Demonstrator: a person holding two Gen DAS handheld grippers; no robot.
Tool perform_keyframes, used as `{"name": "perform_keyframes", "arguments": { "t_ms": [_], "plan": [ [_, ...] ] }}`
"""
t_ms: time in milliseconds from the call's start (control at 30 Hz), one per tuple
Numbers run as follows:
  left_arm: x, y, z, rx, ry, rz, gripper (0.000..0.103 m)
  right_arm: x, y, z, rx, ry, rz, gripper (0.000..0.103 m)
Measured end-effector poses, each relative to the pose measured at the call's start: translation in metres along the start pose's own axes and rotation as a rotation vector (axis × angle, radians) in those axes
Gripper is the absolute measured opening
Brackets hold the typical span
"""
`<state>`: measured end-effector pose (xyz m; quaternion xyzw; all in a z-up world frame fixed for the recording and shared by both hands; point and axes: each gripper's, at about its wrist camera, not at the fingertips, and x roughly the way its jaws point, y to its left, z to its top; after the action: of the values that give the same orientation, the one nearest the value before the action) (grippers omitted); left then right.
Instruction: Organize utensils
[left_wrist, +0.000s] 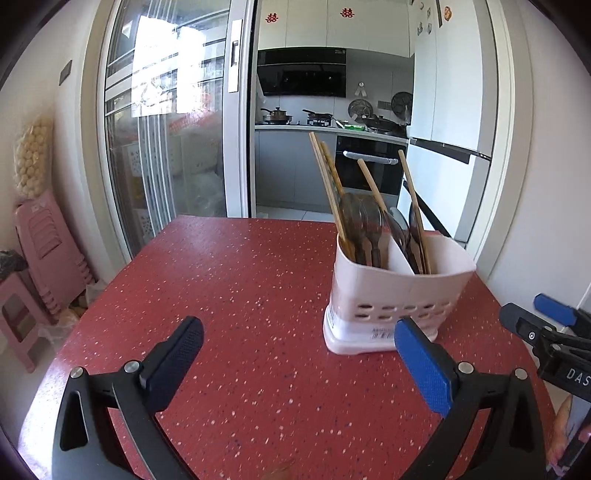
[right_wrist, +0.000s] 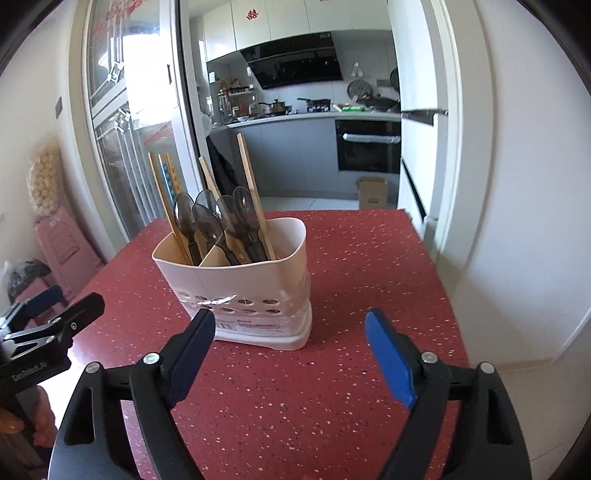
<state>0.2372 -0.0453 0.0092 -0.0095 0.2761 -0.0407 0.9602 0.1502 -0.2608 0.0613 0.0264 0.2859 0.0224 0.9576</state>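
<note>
**Q:** Two pairs of tongs appear; how do they stand?

**A:** Both spread wide and hold nothing. Left tongs (left_wrist: 299, 354) hover over the red speckled tabletop (left_wrist: 229, 280), with the white plastic two-compartment utensil caddy (left_wrist: 391, 291) ahead and to their right. Right tongs (right_wrist: 290, 350) face the same caddy, its base just beyond their dark pad.

**Q:** Where are the utensils?

**A:** All visible ones stand upright in the caddy: wooden chopsticks (left_wrist: 325, 184) and dark translucent plastic spoons (right_wrist: 207, 221) share both compartments. None lies on the tabletop in view.

**Q:** How is the step best done?

**A:** Judged from this, sorting by kind remains. Brace the caddy with one pair, pinch a single handle high, lift straight up, and clear the divider before lowering, lest neighbouring pieces tip.
</note>
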Motion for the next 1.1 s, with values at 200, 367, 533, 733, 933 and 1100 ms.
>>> {"name": "perform_keyframes", "arguments": {
  "t_ms": [200,367,533,733,933,1100],
  "plan": [
    [-0.007,0.005,-0.017,0.001,0.004,0.007,0.103,-0.018,0.009,-0.008,-0.012,-0.064,-0.012,0.103],
    [-0.026,0.001,-0.032,0.009,-0.013,0.032,0.103,-0.031,0.015,-0.018,-0.025,-0.109,-0.052,0.103],
    [-0.048,0.0,-0.043,0.021,-0.046,0.04,0.103,-0.04,0.018,-0.029,-0.014,-0.115,-0.07,0.103],
    [-0.064,-0.003,-0.055,0.01,-0.08,0.024,0.103,-0.048,0.02,-0.042,-0.002,-0.123,-0.09,0.103],
    [-0.068,-0.009,-0.062,0.035,-0.079,0.034,0.103,-0.053,0.022,-0.049,-0.003,-0.158,-0.131,0.103],
    [-0.07,-0.007,-0.061,0.024,-0.075,0.027,0.103,-0.048,0.022,-0.052,-0.009,-0.148,-0.141,0.103]
  ]
}}
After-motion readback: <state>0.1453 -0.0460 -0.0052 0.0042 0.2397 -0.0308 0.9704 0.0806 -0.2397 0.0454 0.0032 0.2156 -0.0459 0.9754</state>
